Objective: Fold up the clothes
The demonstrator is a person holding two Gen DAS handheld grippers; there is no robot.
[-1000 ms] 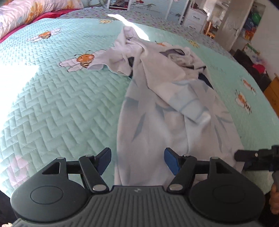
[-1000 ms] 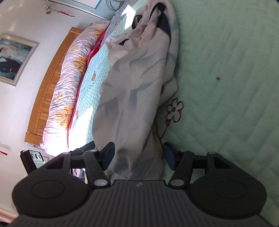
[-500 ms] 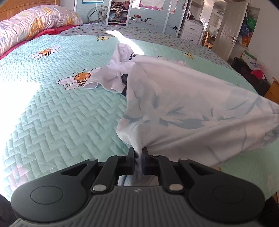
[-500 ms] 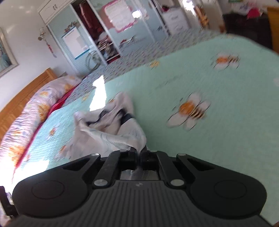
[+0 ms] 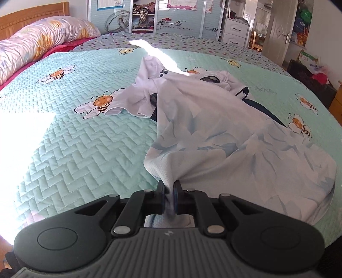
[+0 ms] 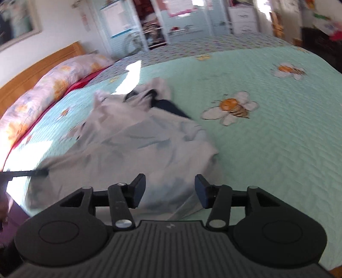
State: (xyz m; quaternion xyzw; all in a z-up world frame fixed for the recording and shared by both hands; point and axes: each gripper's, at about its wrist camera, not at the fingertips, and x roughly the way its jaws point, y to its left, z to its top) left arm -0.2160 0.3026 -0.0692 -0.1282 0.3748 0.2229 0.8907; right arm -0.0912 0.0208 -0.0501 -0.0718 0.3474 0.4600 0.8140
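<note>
While left gripper (image 5: 168, 197) jaws pinch shirt (image 5: 224, 132) hem, right gripper (image 6: 170, 189) jaws gape w/ shirt between.

Right hand-held gripper (image 6: 170, 188) now open, shirt (image 6: 136, 145) released.

A wide bed (image 5: 64, 149) is being covered by a mint-green quilted bedspread (image 5: 89, 136) printed with cartoon bees (image 5: 102, 102). A long floral pillow (image 5: 40, 40) is being propped along a wooden headboard (image 5: 32, 17). Strong sunlight is being cast in a bright patch (image 5: 23, 132) across the quilt. Beyond the bed, a wardrobe with pale blue doors (image 5: 181, 19) is being flanked by a white drawer unit (image 5: 235, 32) and a door (image 5: 280, 32). In the blurred right wrist view, a framed picture (image 6: 17, 23) is being shown on a white wall.
</note>
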